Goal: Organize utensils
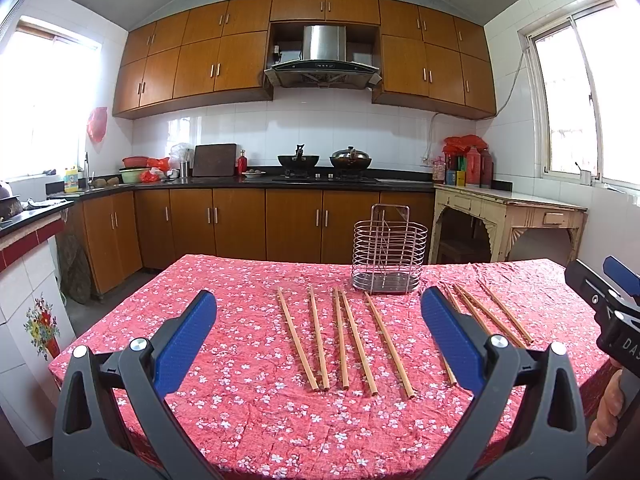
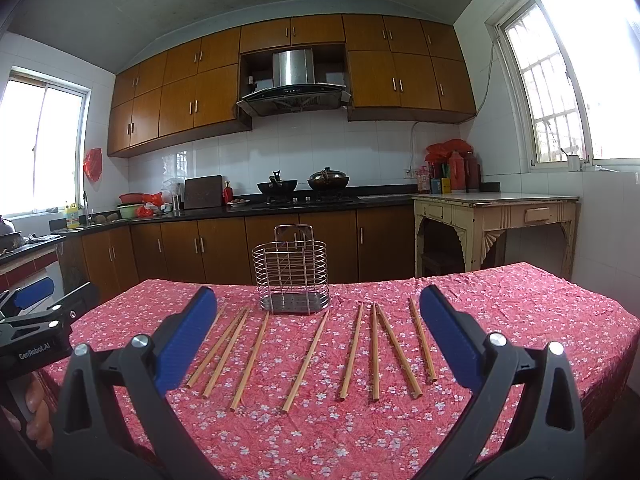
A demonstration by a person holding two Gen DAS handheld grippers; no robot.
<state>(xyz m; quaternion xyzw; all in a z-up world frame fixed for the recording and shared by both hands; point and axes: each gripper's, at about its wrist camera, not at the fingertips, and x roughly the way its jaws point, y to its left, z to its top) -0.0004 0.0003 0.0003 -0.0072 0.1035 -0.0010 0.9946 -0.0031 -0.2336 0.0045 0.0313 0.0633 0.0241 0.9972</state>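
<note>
Wooden chopsticks (image 2: 306, 360) lie loose in a fanned row on the desk (image 2: 520, 320), which is covered by a red floral cloth; nine show in the right wrist view, tips pointing toward 12 o'clock. Wire utensil holder (image 2: 291, 276) stands upright on the desk at 12 o'clock of the row, just beyond the tips, apparently empty.

In the left wrist view the holder (image 1: 389, 256) sits at 1 o'clock and the chopsticks (image 1: 352, 340) run from centre out to 3 o'clock, some hidden behind the right blue pad.

Left gripper (image 1: 318, 332): jaws released wide, nothing grasped, hovering above the near desk edge. Right gripper (image 2: 318, 332): jaws released wide, nothing grasped, also above the near edge.

Each gripper shows at the other view's edge, with fingers of the holding hand (image 2: 38, 420) at 8 o'clock.

Behind, at 12 o'clock: kitchen counter, two woks (image 2: 302, 185), range hood (image 2: 292, 88).
</note>
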